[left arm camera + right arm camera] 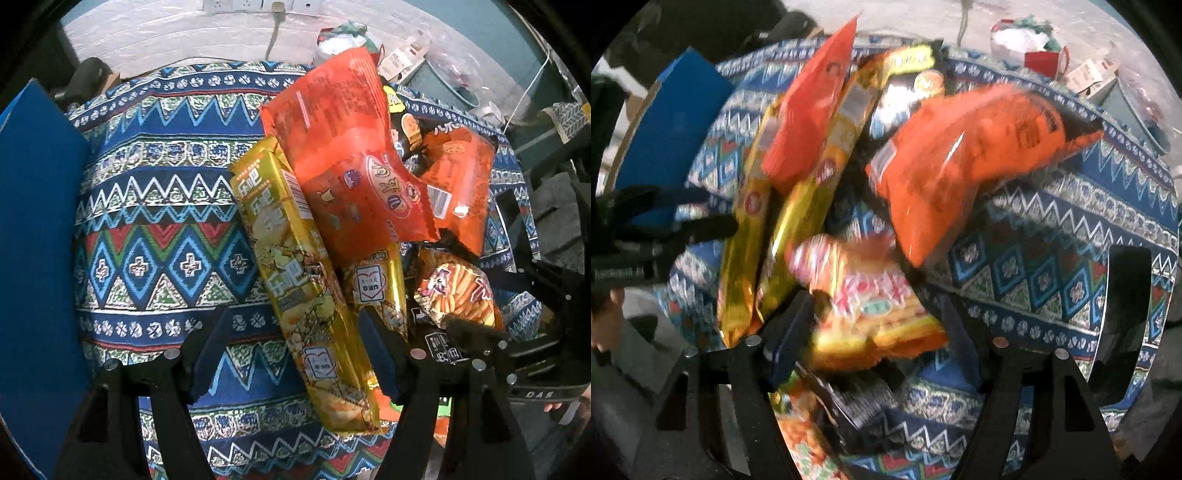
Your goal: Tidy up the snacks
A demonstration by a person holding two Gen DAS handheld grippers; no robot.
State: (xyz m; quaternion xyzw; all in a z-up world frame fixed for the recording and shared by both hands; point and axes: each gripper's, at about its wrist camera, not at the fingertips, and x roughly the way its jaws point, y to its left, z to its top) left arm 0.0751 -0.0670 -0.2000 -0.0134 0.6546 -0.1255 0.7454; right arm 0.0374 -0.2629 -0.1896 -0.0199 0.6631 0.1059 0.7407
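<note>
Two grippers over piled snack packets, jaws wide, holding nothing.
Left gripper [295,354] straddles the gold packet [303,280]; right gripper [875,339] straddles the striped packet [871,302] (blurred): centre each before closing.

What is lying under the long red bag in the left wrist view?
The red bag rests on two gold packs and overlaps an orange bag and a black pack. Whatever lies deeper beneath it is covered.

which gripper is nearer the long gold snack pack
Left. The left gripper stands open astride the long gold snack pack. The right gripper is beside it, over the striped snack bag.
</note>
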